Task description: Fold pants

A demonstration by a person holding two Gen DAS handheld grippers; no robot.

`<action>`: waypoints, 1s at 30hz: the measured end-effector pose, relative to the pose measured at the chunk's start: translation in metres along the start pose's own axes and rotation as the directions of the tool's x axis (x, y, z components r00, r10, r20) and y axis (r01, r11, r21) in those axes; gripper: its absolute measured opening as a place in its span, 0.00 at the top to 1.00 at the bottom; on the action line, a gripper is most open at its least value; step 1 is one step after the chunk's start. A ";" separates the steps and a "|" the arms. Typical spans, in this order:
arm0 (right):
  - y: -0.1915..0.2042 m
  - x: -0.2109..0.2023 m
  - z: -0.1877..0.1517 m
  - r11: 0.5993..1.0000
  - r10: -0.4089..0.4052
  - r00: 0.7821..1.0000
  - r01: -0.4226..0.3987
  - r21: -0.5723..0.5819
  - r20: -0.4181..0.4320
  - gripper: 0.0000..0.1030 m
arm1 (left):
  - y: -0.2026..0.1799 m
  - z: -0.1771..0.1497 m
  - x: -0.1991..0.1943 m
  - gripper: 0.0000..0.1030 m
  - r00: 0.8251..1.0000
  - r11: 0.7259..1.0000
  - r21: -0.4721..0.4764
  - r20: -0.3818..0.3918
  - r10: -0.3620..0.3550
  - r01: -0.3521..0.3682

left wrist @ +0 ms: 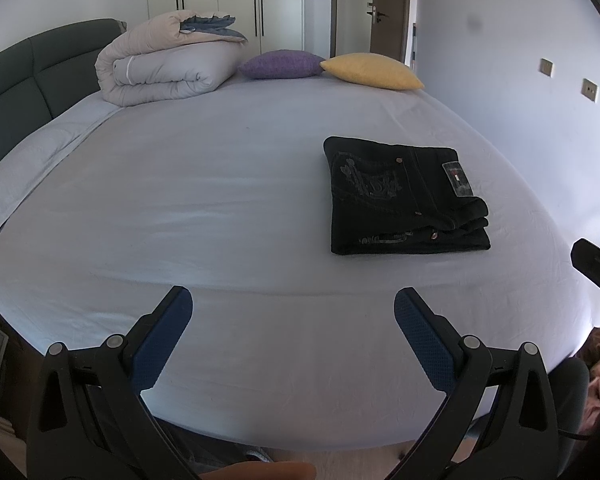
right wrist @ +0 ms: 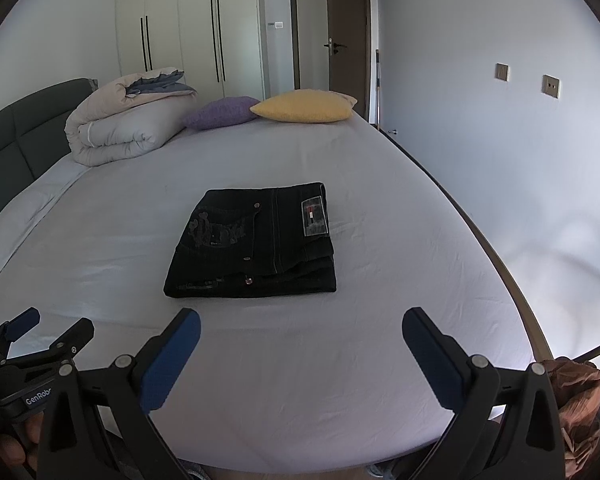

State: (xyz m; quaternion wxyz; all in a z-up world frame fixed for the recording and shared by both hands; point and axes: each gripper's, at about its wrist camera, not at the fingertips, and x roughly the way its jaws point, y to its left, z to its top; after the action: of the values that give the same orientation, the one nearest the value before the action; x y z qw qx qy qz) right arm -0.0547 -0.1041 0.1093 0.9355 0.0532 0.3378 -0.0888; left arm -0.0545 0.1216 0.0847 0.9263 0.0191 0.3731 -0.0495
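Black pants lie folded into a compact rectangle on the light bed sheet, back pocket and label facing up. They also show in the right wrist view, near the middle. My left gripper is open and empty, above the near edge of the bed, left of and nearer than the pants. My right gripper is open and empty, just in front of the pants, not touching them. The left gripper also shows at the lower left of the right wrist view.
A rolled duvet, a purple cushion and a yellow cushion lie at the far end of the bed. A dark headboard runs along the left. A wall stands close on the right. Wardrobes and a door are behind.
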 end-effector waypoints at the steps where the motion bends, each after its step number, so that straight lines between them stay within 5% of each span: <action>1: 0.000 0.000 0.000 1.000 0.000 1.000 0.000 0.001 -0.001 0.00 | 0.000 0.000 0.000 0.00 1.000 1.000 -0.001 0.001 -0.001 0.001; 30: 0.001 0.002 -0.005 1.000 0.000 1.000 0.000 0.005 -0.010 0.00 | 0.002 -0.004 0.000 0.00 1.000 1.000 0.000 -0.004 -0.002 0.002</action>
State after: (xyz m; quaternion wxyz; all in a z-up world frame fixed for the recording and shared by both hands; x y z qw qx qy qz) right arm -0.0561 -0.1020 0.1039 0.9337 0.0560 0.3421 -0.0894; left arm -0.0567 0.1240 0.0818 0.9254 0.0186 0.3752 -0.0505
